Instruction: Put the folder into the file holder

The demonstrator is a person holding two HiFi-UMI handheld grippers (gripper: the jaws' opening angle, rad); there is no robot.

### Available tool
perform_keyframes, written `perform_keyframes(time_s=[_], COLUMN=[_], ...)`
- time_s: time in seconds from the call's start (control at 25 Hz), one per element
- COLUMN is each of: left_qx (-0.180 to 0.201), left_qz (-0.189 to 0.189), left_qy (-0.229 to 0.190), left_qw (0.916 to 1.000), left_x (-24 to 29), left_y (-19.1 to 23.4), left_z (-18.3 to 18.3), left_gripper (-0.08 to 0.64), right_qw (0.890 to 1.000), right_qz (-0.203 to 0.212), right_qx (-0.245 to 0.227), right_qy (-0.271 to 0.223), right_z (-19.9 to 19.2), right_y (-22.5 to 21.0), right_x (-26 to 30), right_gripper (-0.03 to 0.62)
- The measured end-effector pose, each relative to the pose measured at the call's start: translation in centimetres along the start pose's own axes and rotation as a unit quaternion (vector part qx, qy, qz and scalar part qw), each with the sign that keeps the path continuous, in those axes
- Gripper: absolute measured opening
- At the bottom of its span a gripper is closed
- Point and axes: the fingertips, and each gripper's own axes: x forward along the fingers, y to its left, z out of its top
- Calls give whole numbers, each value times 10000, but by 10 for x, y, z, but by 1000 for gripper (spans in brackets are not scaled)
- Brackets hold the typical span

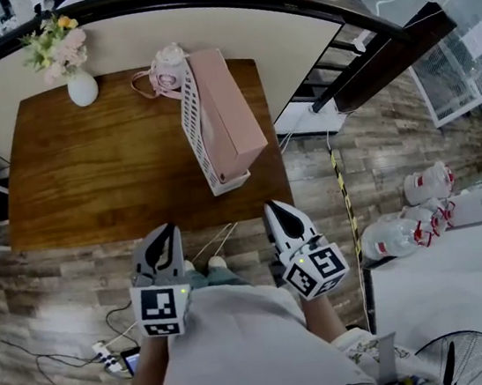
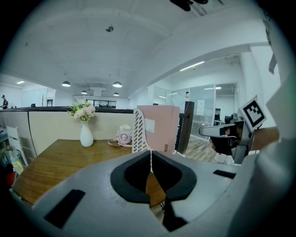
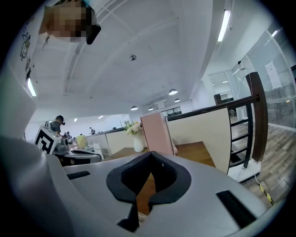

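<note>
Pink folder (image 1: 229, 109) stands propped in the file holder (image 1: 192, 118) at the tabletop's (image 1: 88, 182) right edge; left tool (image 1: 169, 235) and right tool (image 1: 276, 211) hang closed, empty, apparently done.

In the head view, the pink folder (image 1: 228, 113) is covering the inside of the white file holder (image 1: 193, 123), so how it is sitting there is staying unclear. The holder is also hiding part of a small pink object (image 1: 166, 69) behind it, which is too small to identify. The fan (image 1: 465, 365) is running off the bottom edge, and in the right gripper view the folder is blocking the holder's slotted side.
</note>
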Motion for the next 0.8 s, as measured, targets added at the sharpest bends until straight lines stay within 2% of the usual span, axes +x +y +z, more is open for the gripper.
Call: perform_keyframes(time_s=[0.8], left_qx=[7], left_qz=[-69], left_qy=[45], left_qw=[10000], left_x=[6], left_y=[-1], left_z=[-2], left_gripper=[11], right_qw=[10000], right_qz=[-41], right_qx=[47], right_qy=[-7], right_z=[-4], right_y=[-3], right_x=[2], right_gripper=[0])
